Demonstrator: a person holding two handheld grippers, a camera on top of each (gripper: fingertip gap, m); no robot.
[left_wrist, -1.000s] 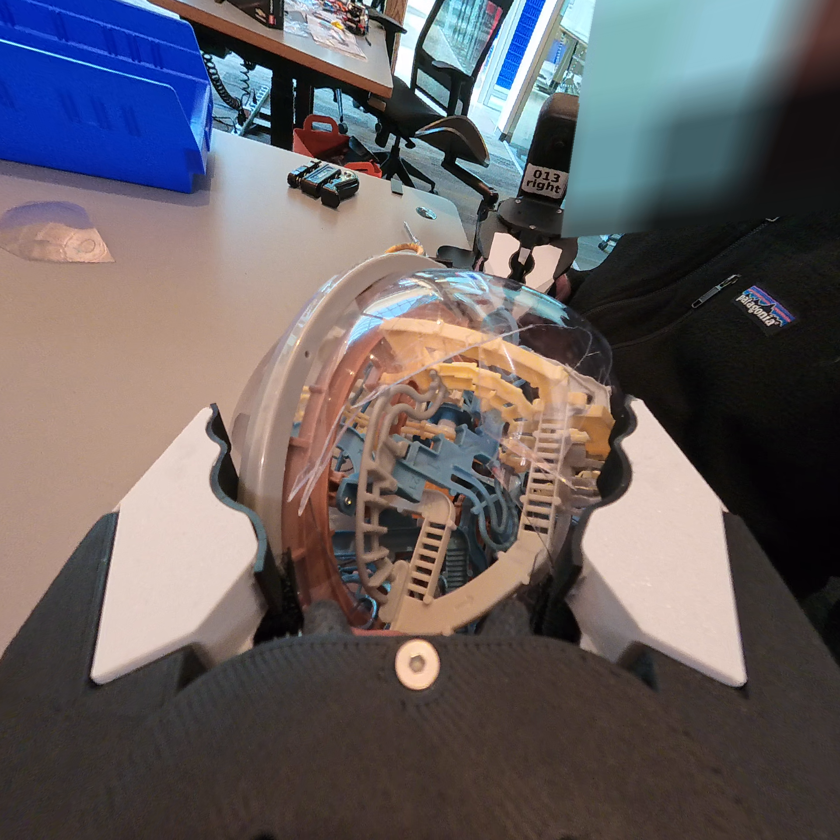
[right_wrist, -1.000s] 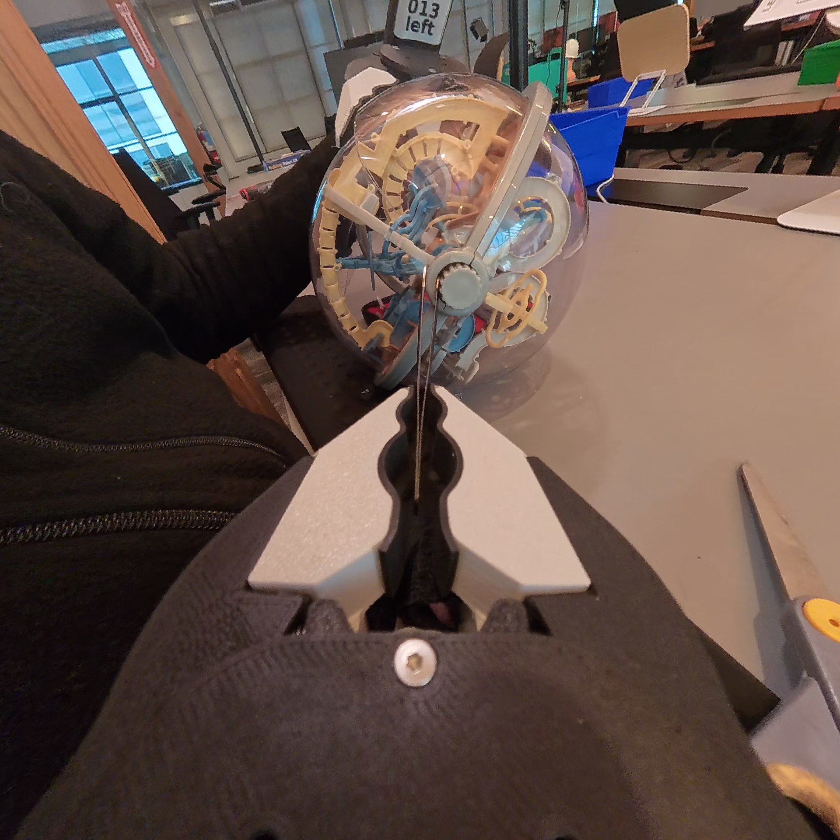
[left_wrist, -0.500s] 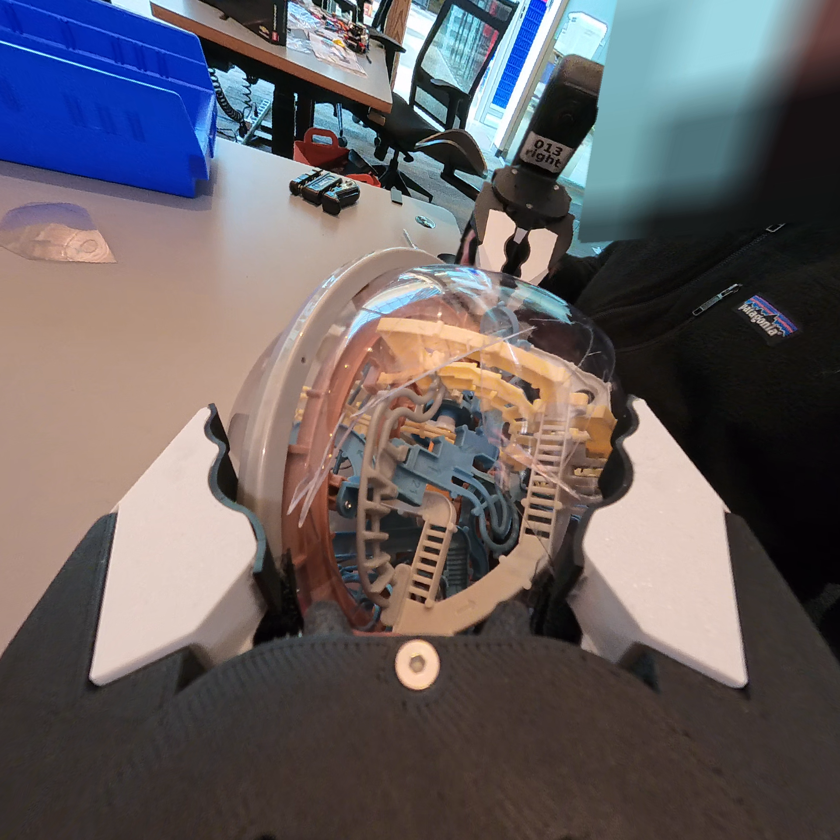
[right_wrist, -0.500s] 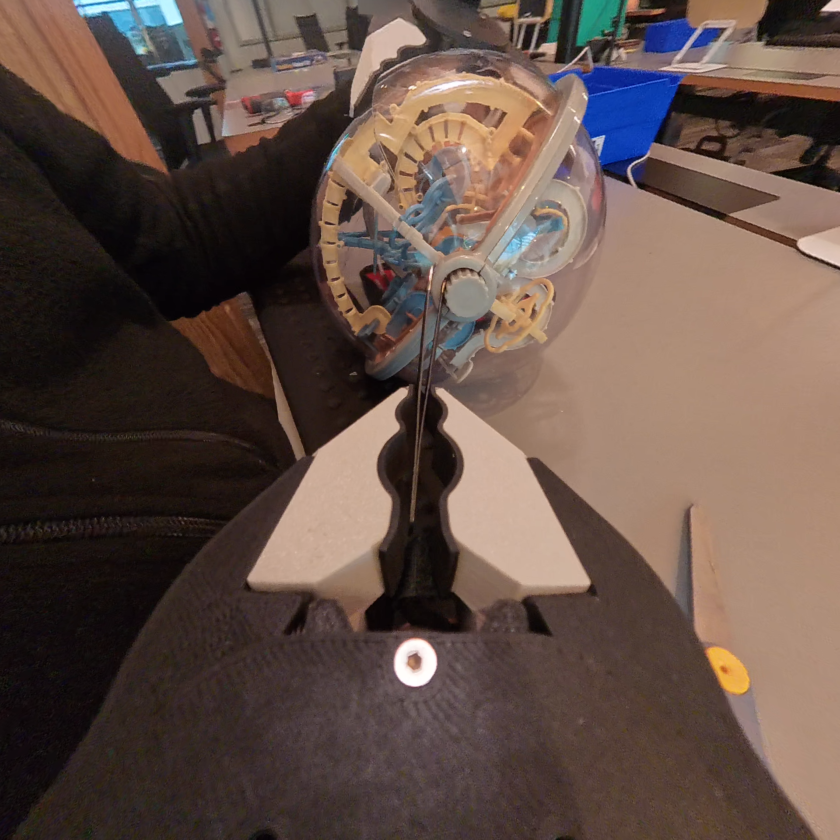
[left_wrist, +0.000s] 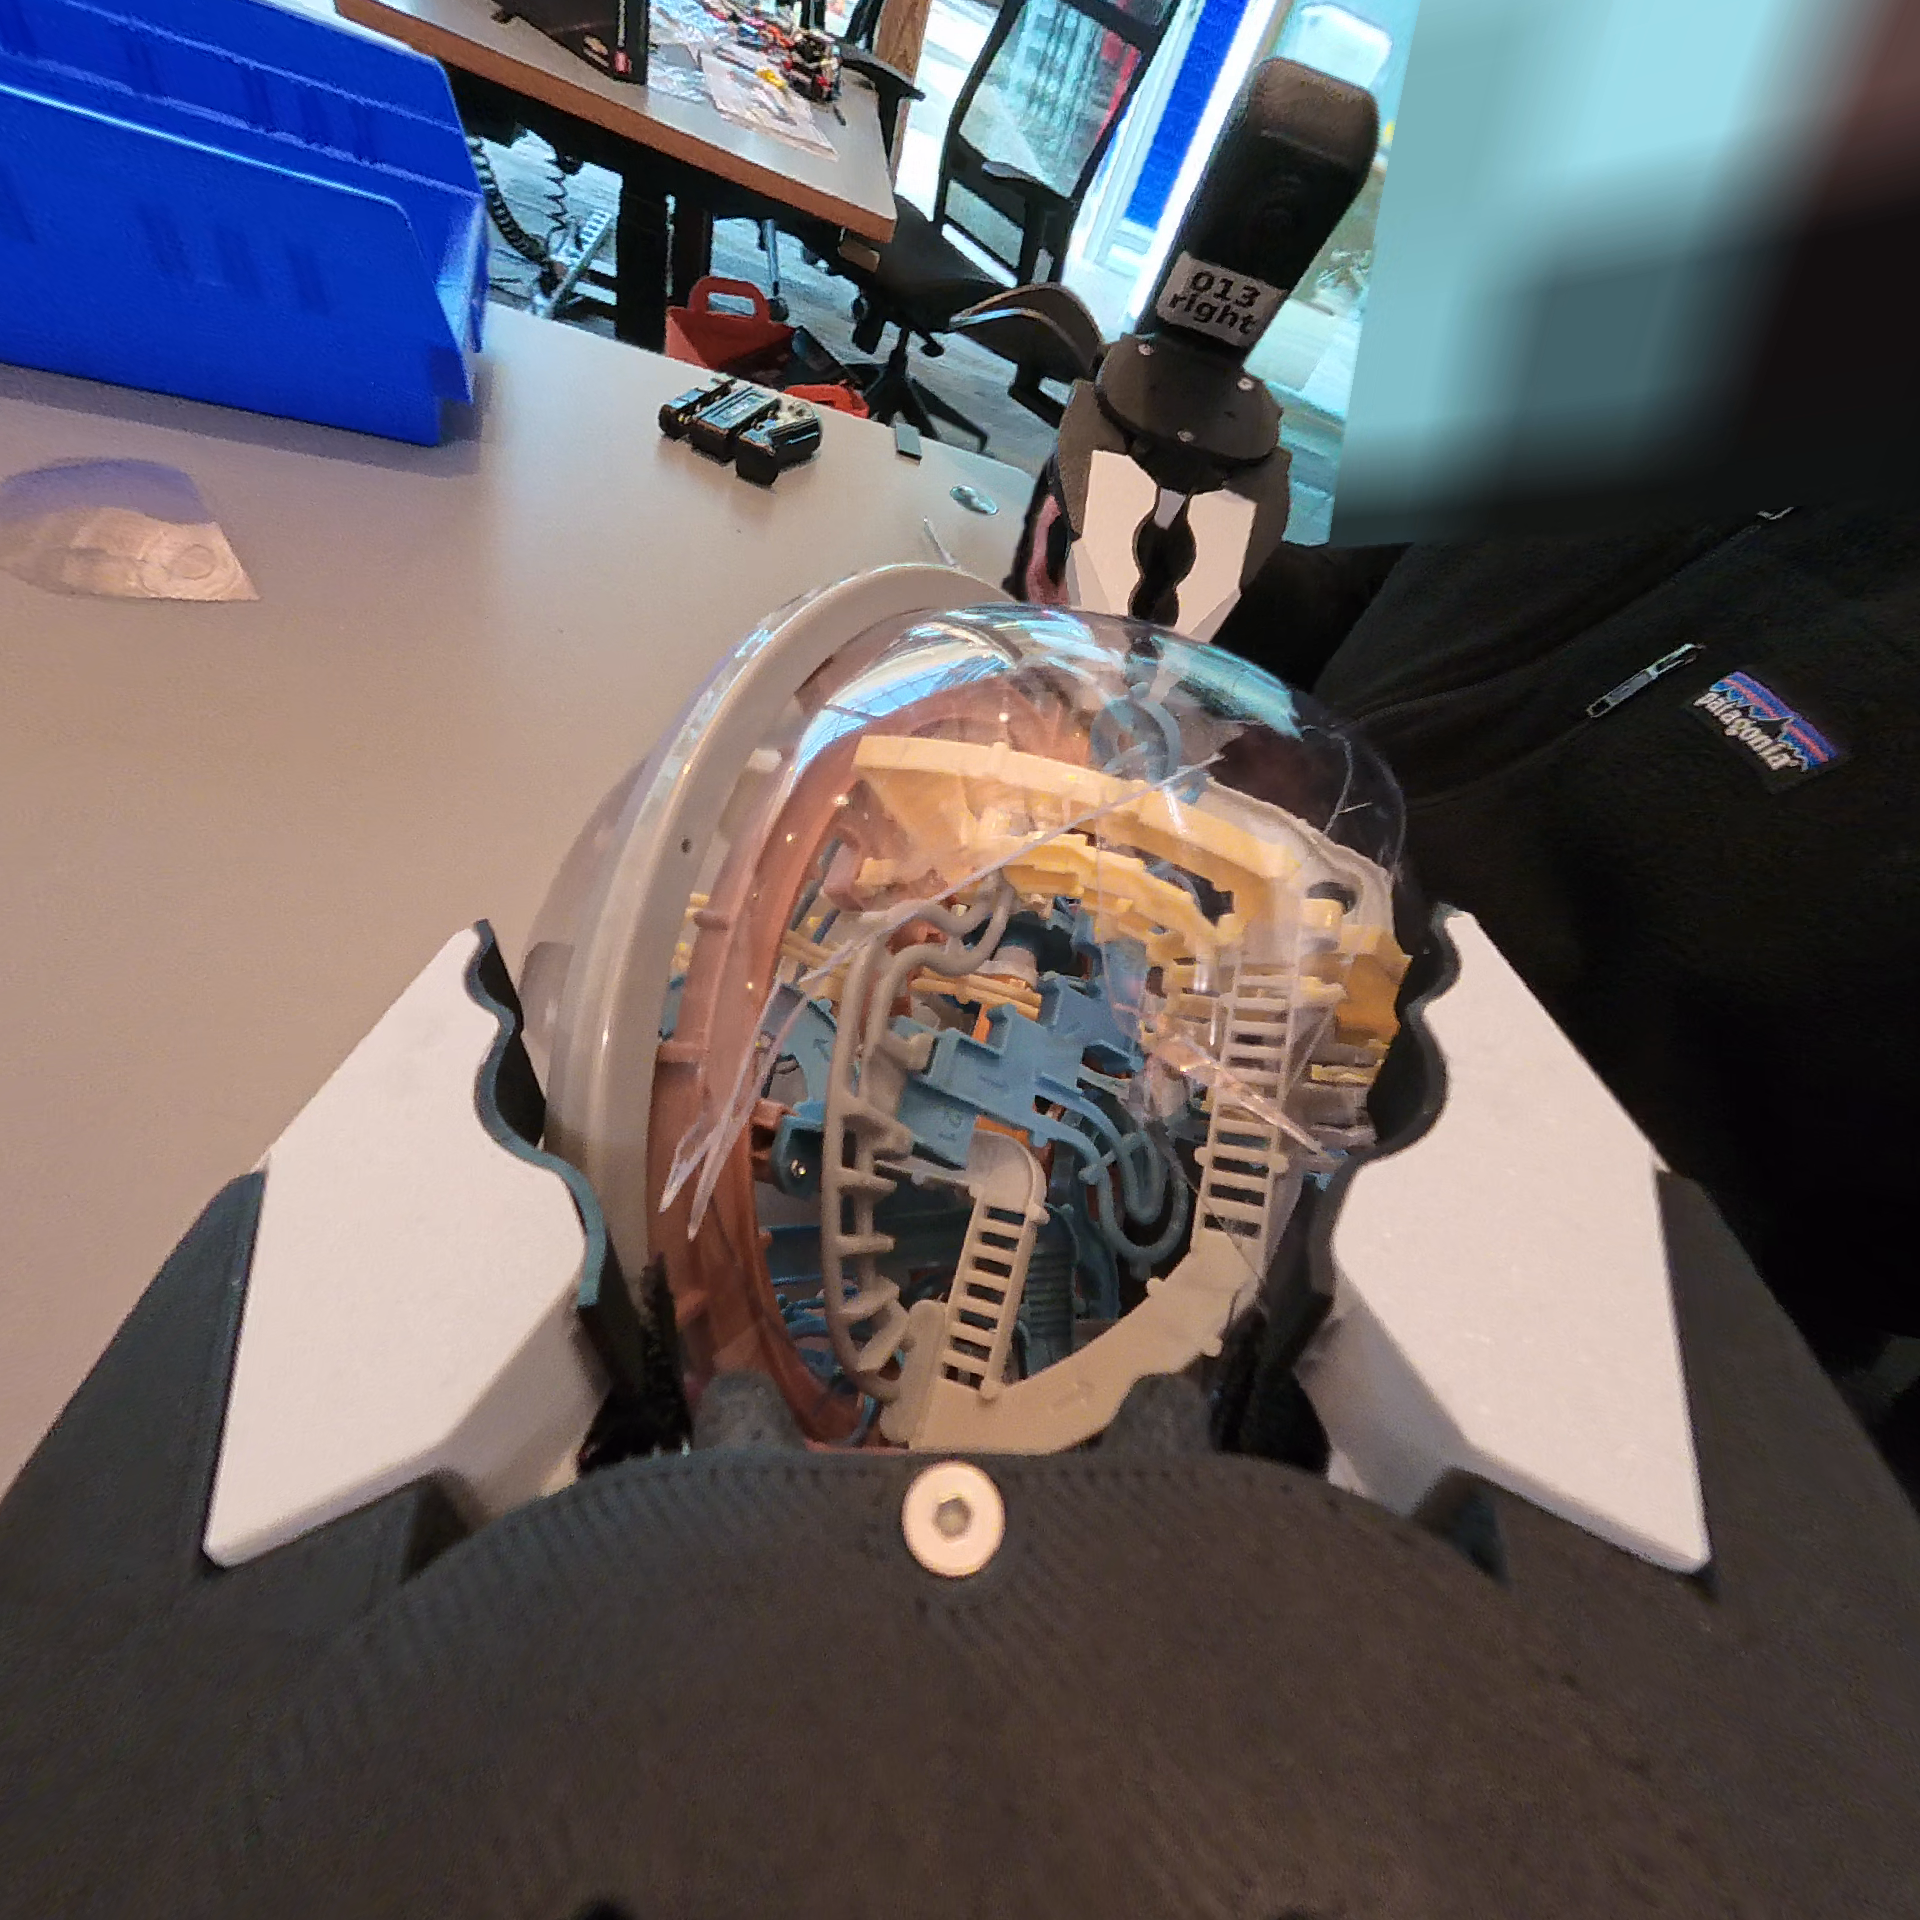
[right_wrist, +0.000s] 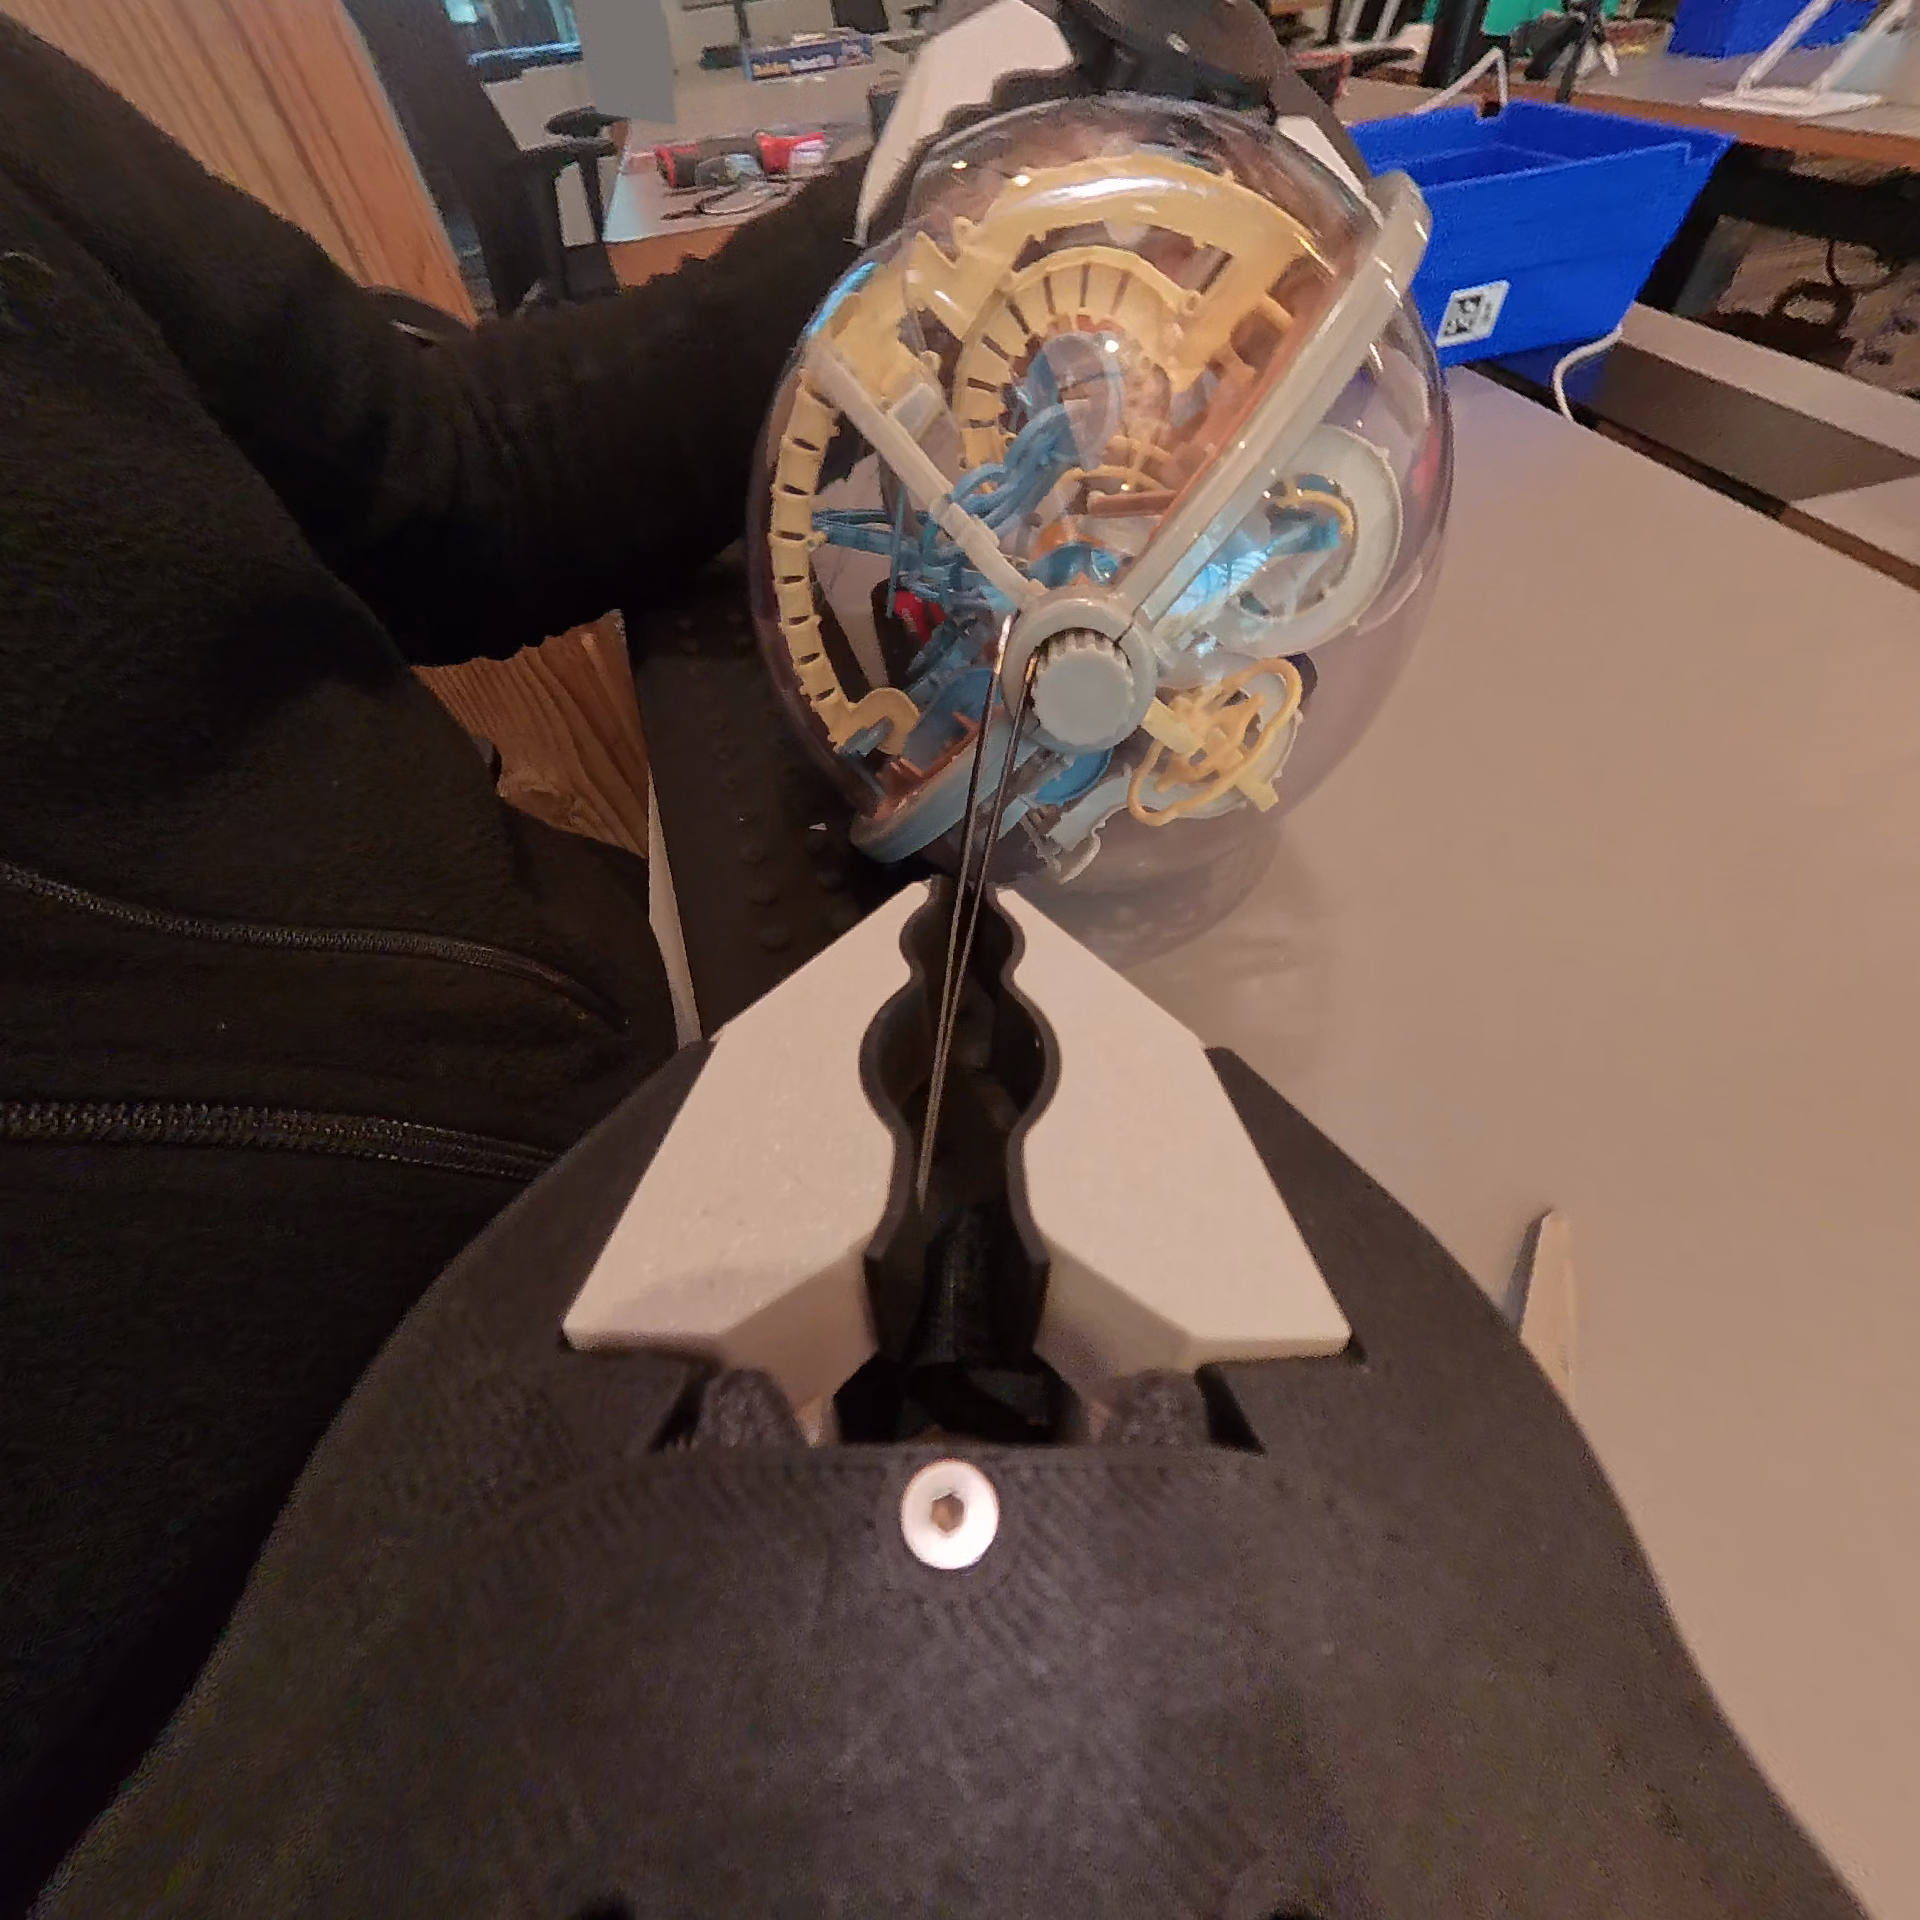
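Steel on plastic: pinching tweezers (right_wrist: 987, 769) with right gripper (right_wrist: 961, 914) at grey hub (right_wrist: 1086, 686), clamping maze ball (left_wrist: 987, 1039) steadily with left gripper (left_wrist: 966, 930) by desk (left_wrist: 312, 779) edge.

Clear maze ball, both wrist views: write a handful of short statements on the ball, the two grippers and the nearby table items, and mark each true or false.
1. The left gripper is clamped around the clear maze ball. True.
2. The right gripper is wide open and holds nothing. False: its jaws are shut on thin metal tweezers.
3. The tweezers' tips reach the grey knob on the ball's side. True.
4. The blue bin sits on the floor. False: it stands on the grey table.
5. The ball's clear shell shows cracks in the left wrist view. True.
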